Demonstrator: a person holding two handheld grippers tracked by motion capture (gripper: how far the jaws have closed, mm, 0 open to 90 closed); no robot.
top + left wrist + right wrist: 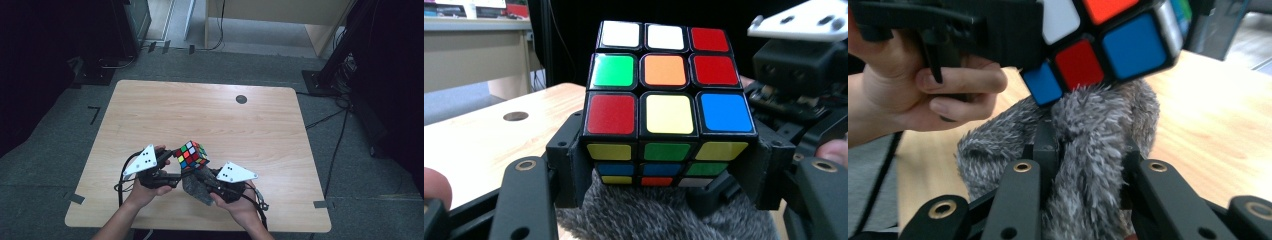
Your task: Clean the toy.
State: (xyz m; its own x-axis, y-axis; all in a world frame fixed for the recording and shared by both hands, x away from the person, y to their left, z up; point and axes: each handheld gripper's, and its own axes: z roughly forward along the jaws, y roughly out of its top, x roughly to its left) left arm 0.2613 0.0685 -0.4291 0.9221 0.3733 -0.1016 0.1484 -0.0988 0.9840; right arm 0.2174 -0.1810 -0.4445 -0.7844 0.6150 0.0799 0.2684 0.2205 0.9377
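The left tool (172, 162) grips the cube (191, 154) above the tabletop (260, 135), while the right tool (202, 182) is clenched on a grey furry cloth (1088, 150) touching the cube's underside. This looks like wiping; next, probably turn the cube to a fresh face.

A scrambled puzzle cube (191, 154), its black frame set with mixed coloured stickers, sits tilted above the near middle of the table. A shaggy grey cloth (196, 189) bunches up just under it, touching its underside.
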